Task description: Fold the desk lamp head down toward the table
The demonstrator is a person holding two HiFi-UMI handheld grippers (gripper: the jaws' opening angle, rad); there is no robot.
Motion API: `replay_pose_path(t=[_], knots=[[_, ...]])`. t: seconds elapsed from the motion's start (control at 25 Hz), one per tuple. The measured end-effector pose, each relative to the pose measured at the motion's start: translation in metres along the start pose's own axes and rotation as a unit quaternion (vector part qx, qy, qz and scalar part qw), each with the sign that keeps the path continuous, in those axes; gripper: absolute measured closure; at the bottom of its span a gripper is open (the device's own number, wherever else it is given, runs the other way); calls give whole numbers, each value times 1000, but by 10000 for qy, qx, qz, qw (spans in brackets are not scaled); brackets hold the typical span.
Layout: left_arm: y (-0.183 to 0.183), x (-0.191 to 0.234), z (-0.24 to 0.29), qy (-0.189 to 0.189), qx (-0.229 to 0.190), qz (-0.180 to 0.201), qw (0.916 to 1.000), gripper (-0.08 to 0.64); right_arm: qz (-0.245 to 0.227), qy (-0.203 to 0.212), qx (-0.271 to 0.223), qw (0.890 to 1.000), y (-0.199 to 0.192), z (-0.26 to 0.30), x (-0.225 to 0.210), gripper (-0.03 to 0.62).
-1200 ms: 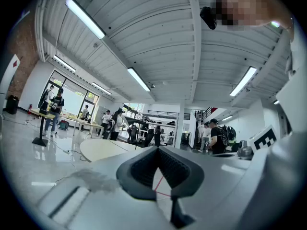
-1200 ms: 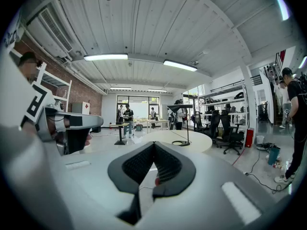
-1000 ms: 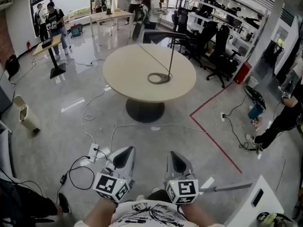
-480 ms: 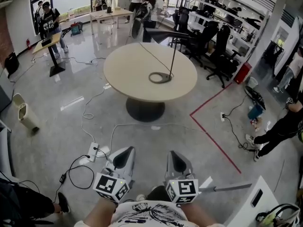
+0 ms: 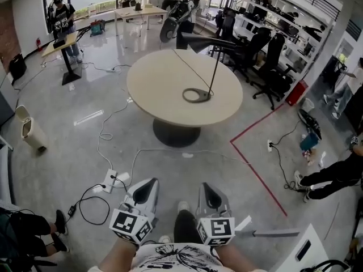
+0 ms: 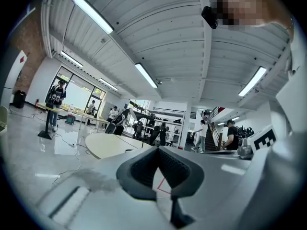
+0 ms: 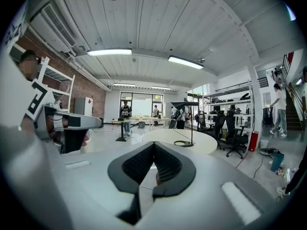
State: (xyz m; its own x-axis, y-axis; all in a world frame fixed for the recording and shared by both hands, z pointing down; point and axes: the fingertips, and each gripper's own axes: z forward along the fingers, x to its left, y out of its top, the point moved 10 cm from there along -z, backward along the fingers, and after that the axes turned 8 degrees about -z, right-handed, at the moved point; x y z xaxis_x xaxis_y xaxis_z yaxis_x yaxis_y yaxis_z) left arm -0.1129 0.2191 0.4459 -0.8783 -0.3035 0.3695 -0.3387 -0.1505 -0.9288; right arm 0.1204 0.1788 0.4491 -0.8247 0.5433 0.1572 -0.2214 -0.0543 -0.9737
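Desk lamp [image 5: 205, 41] stands upright on the round table [image 5: 159, 84], head raised.
Left gripper [image 5: 143, 190] and right gripper [image 5: 210, 195] hang well short of the table, each with jaws pressed together on nothing.

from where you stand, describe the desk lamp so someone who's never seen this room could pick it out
Find the round beige pedestal table in the middle of the glossy grey floor. The thin black desk lamp is the only thing standing on it: a ring-shaped base, a slim stem and a flat horizontal head.
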Motion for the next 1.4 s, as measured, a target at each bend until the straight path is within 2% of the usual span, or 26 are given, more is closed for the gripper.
replay_pose_path(t=[0.16, 0.4, 0.64, 0.8, 1.12, 1.4], knots=[[9, 12, 27, 111, 51, 33, 9999, 558, 73, 125, 13, 9999, 6, 31, -16, 584], [27, 16, 95, 225, -15, 154, 9996, 558, 115, 234, -105, 9996, 15, 85, -72, 584], [43, 23, 157, 392, -132, 320, 9986, 558, 70, 397, 48, 9992, 18, 146, -120, 584], [43, 28, 189, 461, -44, 402, 9981, 558, -12, 394, 16, 9992, 24, 177, -150, 584], [54, 61, 247, 319, 19, 573, 9978, 558, -104, 47, 44, 9999, 29, 233, -185, 584], [89, 115, 319, -142, 31, 637, 9979, 558, -213, -264, 79, 9994, 47, 300, -198, 584]])
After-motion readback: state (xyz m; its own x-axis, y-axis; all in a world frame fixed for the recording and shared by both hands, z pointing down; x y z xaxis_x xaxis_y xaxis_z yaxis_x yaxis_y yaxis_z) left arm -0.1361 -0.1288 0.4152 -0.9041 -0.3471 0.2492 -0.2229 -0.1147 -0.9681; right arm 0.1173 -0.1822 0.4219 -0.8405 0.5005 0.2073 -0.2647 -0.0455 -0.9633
